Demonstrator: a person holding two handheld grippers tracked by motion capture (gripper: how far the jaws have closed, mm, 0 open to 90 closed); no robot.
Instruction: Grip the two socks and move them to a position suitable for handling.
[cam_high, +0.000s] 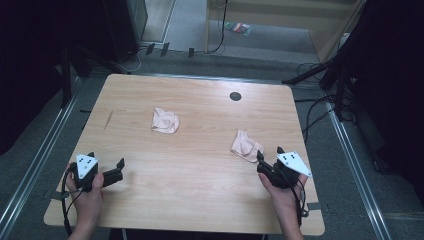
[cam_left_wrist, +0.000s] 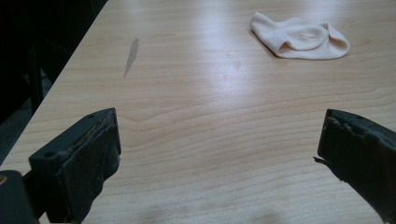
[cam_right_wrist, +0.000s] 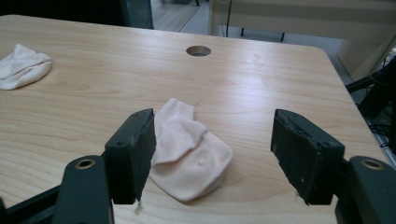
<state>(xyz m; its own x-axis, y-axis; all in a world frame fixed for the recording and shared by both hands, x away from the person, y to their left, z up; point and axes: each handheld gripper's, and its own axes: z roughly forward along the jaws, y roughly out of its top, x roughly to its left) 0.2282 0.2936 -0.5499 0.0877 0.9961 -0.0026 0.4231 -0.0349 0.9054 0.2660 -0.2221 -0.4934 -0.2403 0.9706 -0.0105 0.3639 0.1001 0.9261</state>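
Two pale pink socks lie crumpled on the wooden table (cam_high: 200, 200). One sock (cam_high: 165, 120) rests left of the middle, and the left gripper view has it far ahead to the right (cam_left_wrist: 301, 39). The other sock (cam_high: 246, 145) lies toward the right edge. My left gripper (cam_high: 106, 159) sits low near the front left corner, open, with bare wood between its jaws (cam_left_wrist: 219, 126). My right gripper (cam_high: 269, 152) is just in front of the right-hand sock, open. That sock (cam_right_wrist: 187, 154) lies low between the jaws, touching neither pad. The far sock (cam_right_wrist: 21, 65) lies at the left.
A round cable hole (cam_high: 235, 96) (cam_right_wrist: 198, 50) sits near the table's back edge. A thin grey streak (cam_high: 108, 120) (cam_left_wrist: 131, 56) marks the wood at the left. Dark stands and cables (cam_high: 320, 75) ring the table on the floor.
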